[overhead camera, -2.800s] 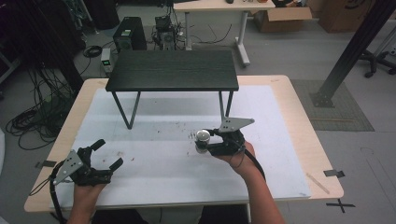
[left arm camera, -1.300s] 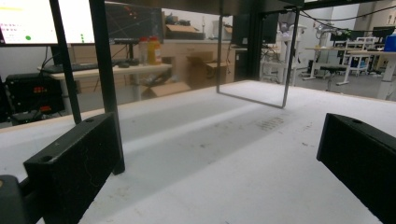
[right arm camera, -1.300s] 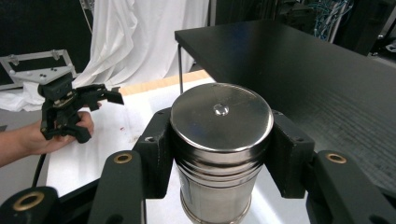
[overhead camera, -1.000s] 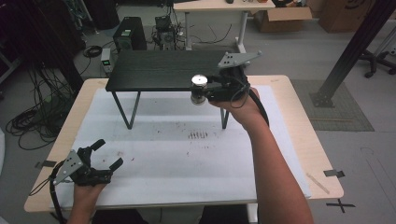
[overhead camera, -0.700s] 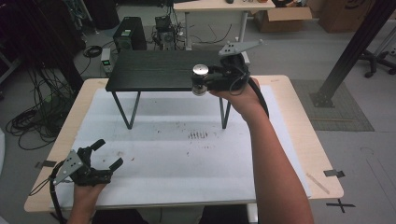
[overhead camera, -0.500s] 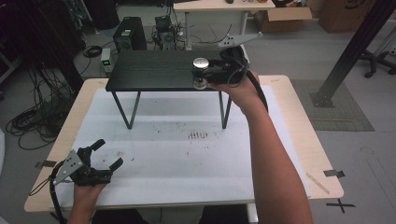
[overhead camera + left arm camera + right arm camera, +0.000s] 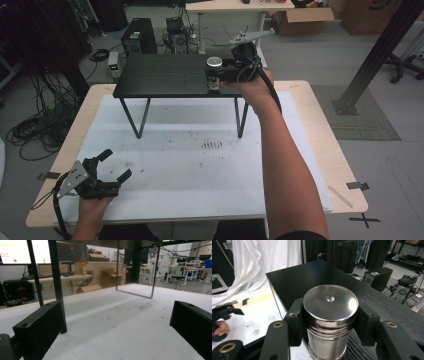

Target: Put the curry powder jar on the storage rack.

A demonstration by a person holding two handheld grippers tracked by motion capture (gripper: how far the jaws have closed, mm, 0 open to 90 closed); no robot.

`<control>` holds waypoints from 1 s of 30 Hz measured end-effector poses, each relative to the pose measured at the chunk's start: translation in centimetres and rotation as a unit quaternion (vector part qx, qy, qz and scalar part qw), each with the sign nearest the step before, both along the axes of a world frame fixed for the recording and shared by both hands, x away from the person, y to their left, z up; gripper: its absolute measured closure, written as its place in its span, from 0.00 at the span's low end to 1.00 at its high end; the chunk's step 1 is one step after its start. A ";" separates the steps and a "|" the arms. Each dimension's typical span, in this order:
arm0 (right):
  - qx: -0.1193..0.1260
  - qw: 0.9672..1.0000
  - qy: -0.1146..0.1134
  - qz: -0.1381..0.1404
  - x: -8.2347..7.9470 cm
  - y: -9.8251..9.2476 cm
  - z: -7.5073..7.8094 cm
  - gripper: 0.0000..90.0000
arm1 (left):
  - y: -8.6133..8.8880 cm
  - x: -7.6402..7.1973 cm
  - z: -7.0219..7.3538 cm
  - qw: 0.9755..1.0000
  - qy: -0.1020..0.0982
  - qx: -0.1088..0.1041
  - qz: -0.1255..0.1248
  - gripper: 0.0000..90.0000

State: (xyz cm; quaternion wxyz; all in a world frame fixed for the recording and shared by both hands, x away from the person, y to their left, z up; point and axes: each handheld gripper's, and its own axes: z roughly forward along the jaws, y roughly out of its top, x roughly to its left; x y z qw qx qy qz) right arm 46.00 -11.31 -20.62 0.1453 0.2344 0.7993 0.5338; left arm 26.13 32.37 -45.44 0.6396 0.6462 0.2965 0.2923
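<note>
A shiny steel canister (image 7: pixel 214 71) (image 7: pixel 329 320) with a flat lid is clamped upright between the jaws of my right gripper (image 7: pixel 220 74) (image 7: pixel 329 322). It hangs just above the near right part of the small black raised table (image 7: pixel 170 75) (image 7: pixel 307 277). My left gripper (image 7: pixel 111 166) rests on the white sheet near the front left corner, jaws wide apart, with nothing between its pads (image 7: pixel 40 327).
The black table stands on thin metal legs (image 7: pixel 242 117) (image 7: pixel 57 285) at the back of the white-covered wooden tabletop (image 7: pixel 200 165). Dark smudges (image 7: pixel 212 145) mark the sheet's middle. Beyond the table lie cables, computer boxes and another desk.
My right hand has carried the canister up and away from me, from the black table's front edge to over its top. The left gripper has stayed put.
</note>
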 end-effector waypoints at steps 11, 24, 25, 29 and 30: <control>-0.005 1.000 -0.001 -0.018 1.5 0.4 -0.8 0.54 | 0.0 0.0 0.0 1.000 -0.001 -0.002 0.000 0.00; -0.006 0.999 0.009 -0.041 2.3 0.3 -1.5 0.54 | 0.0 0.0 0.0 1.000 -0.001 -0.002 0.000 0.00; -0.005 0.999 0.010 -0.041 2.4 0.2 -1.5 0.54 | 0.0 0.0 0.0 1.000 -0.001 -0.002 0.000 0.00; 0.000 0.999 0.012 -0.041 2.4 0.2 -1.6 0.54 | 0.0 0.0 0.0 1.000 -0.001 -0.002 0.000 0.00; 0.000 0.999 0.011 -0.042 2.4 0.2 -1.6 0.54 | 0.0 0.0 0.0 1.000 -0.001 -0.003 0.000 0.00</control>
